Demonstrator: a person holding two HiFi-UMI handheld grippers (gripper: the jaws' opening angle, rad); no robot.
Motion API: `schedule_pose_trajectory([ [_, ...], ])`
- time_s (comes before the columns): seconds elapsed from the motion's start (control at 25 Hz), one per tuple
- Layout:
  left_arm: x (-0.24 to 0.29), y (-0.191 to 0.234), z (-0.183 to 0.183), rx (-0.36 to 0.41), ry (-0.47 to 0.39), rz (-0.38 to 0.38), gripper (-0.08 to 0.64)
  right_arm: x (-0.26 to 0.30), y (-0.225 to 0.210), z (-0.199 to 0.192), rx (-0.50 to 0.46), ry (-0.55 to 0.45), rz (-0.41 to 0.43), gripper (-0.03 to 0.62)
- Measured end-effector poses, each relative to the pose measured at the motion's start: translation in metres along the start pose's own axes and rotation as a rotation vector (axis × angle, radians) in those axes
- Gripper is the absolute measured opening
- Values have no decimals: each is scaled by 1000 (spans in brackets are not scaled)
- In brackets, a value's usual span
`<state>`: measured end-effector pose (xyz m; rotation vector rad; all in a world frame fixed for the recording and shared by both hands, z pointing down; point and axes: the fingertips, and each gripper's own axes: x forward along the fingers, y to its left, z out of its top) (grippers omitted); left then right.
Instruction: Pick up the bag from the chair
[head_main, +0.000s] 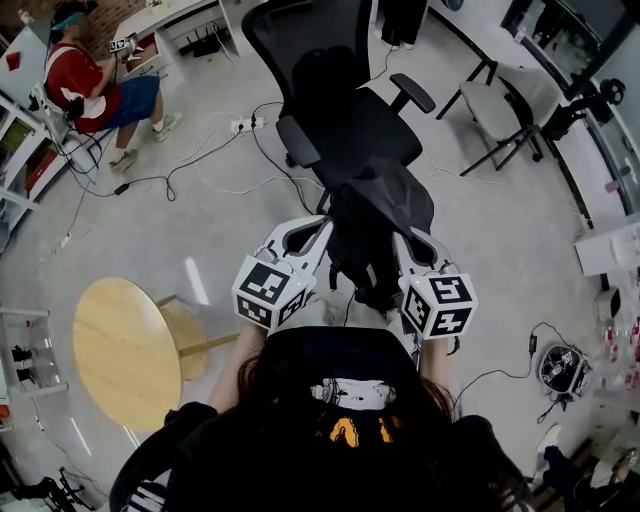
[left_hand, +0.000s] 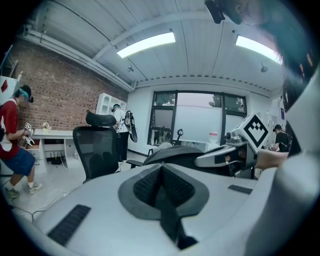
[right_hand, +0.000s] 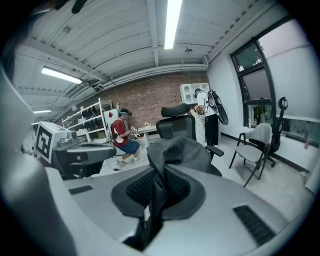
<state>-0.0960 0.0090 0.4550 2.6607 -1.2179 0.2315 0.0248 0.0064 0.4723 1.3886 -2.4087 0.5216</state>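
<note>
A dark grey bag (head_main: 381, 225) hangs between my two grippers, in front of the seat of the black office chair (head_main: 350, 115). My left gripper (head_main: 322, 232) is shut on a dark strap of the bag at its left side; in the left gripper view the strap (left_hand: 162, 197) runs between the closed pads. My right gripper (head_main: 403, 246) is shut on the bag's fabric at its right side. In the right gripper view the cloth (right_hand: 176, 150) bunches up out of the closed jaws. The bag's lower part is hidden behind my grippers and head.
A round wooden table (head_main: 122, 352) stands at my left. A person in a red shirt (head_main: 92, 82) sits at the far left by desks. A grey folding chair (head_main: 505, 105) is at the back right. Cables and a power strip (head_main: 245, 125) lie on the floor.
</note>
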Motion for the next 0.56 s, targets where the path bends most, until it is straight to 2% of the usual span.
schedule_pose_trajectory([
  [0.56, 4, 4, -3, -5, 5, -17, 5, 6, -1, -4, 17, 10, -18, 15],
])
